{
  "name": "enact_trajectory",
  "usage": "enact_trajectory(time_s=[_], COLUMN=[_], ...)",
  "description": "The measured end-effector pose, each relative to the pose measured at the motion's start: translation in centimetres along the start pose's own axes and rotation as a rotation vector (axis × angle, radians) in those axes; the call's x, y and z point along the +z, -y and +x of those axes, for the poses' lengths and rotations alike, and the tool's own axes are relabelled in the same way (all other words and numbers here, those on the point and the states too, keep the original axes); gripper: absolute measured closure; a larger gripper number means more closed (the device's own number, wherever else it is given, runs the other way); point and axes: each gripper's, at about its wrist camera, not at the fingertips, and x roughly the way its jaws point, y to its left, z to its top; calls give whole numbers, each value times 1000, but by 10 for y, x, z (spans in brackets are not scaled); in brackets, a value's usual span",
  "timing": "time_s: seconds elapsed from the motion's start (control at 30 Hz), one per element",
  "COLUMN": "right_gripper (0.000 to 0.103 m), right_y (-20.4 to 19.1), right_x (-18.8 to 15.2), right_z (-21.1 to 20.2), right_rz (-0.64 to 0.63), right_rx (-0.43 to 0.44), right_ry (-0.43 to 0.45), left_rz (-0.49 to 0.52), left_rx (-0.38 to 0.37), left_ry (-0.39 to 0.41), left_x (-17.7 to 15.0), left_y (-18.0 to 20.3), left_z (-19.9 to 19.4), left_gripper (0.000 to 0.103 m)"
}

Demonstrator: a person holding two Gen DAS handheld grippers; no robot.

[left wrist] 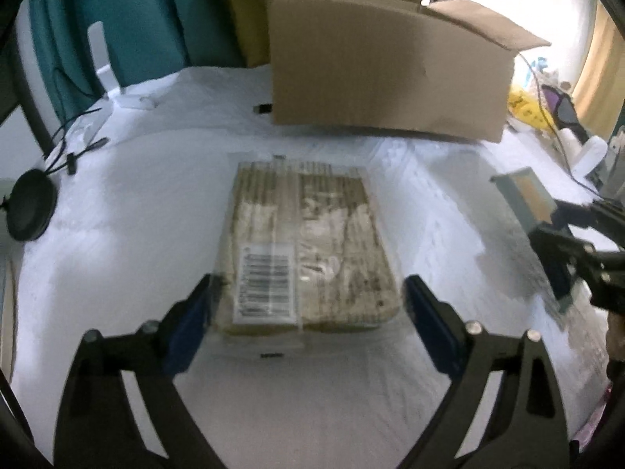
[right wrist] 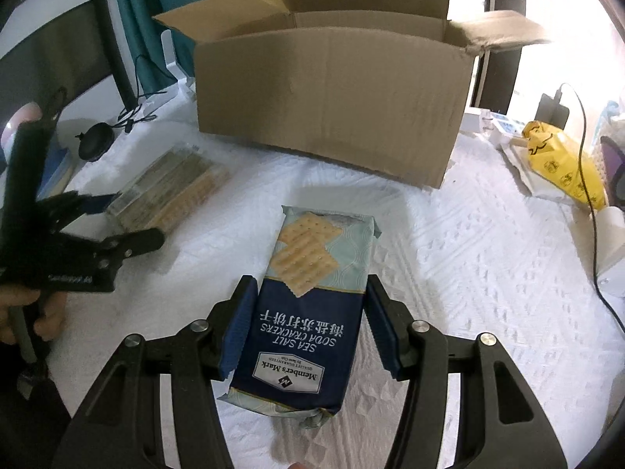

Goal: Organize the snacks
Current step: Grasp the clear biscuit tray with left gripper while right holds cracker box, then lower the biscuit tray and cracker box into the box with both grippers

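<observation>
Early stage by my read: both snack packs sit on the white cloth-covered table (right wrist: 488, 273), neither boxed yet. Left gripper (left wrist: 304, 312) tongs spread wide, straddling the near end of the clear-wrapped cracker pack (left wrist: 308, 246); left pad looks close to or touching the wrap, right pad shows a gap, so not clamped. Right gripper (right wrist: 302, 328) tongs set narrower around the blue sea salt soda cracker pack (right wrist: 308, 301), pads at or just beside its long edges; real squeeze or mere contact, can't tell. That pack lies flat, near-centre, label upside down to the camera. Open cardboard box (right wrist: 332, 90) stands at the far side, flaps up, probably the destination. Left to do: grip, lift, place both packs. Hidden: box interior mostly out of sight, so contents unknown; near end of the clear pack blurred; right edge of the left view smeared. Clutter far right, yellow bag (right wrist: 562, 164) and cables, half cut off.
</observation>
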Motion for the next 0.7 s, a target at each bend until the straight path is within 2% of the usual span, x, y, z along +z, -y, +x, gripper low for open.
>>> enact_trajectory(time_s=[0.23, 0.7], right_gripper=[44, 44], right_y=[-7, -13], right_x=[2, 27], right_z=[-13, -51], right_rz=[-19, -54], right_rx=[-13, -50], right_ry=[31, 114], left_rz=[-16, 12], left_rx=[-16, -73], left_ry=[82, 244], left_x=[-4, 38], left_y=[-3, 0], left_z=[-39, -87], left_gripper=[10, 10])
